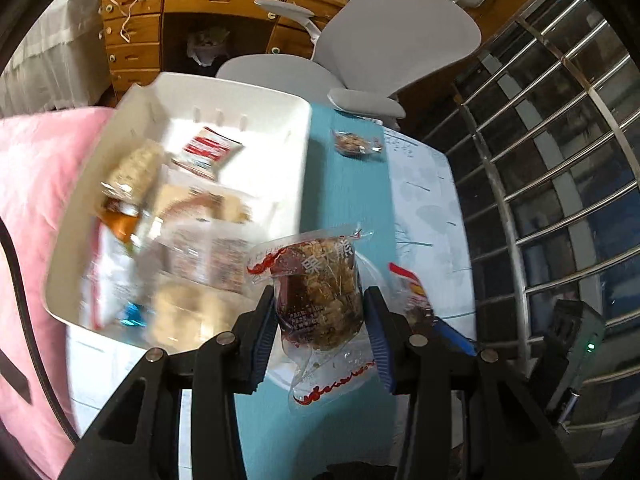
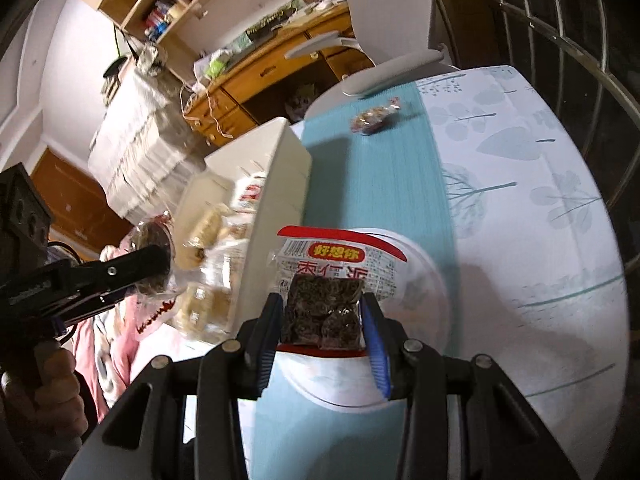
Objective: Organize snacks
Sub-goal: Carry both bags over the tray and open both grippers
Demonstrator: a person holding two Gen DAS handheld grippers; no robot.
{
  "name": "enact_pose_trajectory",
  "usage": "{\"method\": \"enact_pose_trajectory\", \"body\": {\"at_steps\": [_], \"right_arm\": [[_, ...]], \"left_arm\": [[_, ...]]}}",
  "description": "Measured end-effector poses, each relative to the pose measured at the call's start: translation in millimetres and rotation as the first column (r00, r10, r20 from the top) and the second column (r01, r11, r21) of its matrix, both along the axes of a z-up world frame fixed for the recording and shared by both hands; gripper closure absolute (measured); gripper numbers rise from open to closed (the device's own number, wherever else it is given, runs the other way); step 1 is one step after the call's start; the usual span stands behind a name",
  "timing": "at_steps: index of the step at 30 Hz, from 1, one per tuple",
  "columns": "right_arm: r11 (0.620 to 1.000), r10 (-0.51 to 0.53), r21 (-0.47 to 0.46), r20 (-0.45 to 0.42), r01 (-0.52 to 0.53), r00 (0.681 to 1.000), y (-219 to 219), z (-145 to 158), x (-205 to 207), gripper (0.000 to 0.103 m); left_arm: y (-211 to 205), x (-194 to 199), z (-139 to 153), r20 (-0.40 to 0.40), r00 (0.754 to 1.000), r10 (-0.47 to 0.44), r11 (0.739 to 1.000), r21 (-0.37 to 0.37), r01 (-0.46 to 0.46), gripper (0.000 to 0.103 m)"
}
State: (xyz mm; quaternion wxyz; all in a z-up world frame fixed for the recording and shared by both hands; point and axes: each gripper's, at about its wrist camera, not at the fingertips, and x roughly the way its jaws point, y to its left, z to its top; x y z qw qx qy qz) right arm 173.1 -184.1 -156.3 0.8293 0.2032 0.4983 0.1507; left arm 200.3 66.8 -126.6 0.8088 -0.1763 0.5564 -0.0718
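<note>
Blue-runnered table [image 2: 376, 184], white bin [image 1: 296, 168] beside, grey chair [image 1: 392, 36] behind, loose snack [image 1: 357, 144]

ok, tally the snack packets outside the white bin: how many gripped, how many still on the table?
Gripped by left gripper: 1, nut-cake packet
Gripped by right gripper: 1, red-label packet
Loose on the table: 1, far packet
Total outside the white bin: 3
</note>
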Motion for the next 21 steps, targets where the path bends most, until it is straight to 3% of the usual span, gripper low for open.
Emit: {"method": "enact_pose_trajectory", "body": {"at_steps": [17,21], "right_arm": [[0.997,-0.046,0.073,0.182,0.033,0.982,118,25,22,0.063],[0.997,-0.045,0.064,0.208,0.033,0.977,134,29,32,0.063]], "left_arm": [[122,37,11,0.067,0.996,-0.063,0.998,0.027,0.062,0.061],[140,49,11,0.063,0.997,-0.047,0.999,-0.013,0.048,0.061]]}}
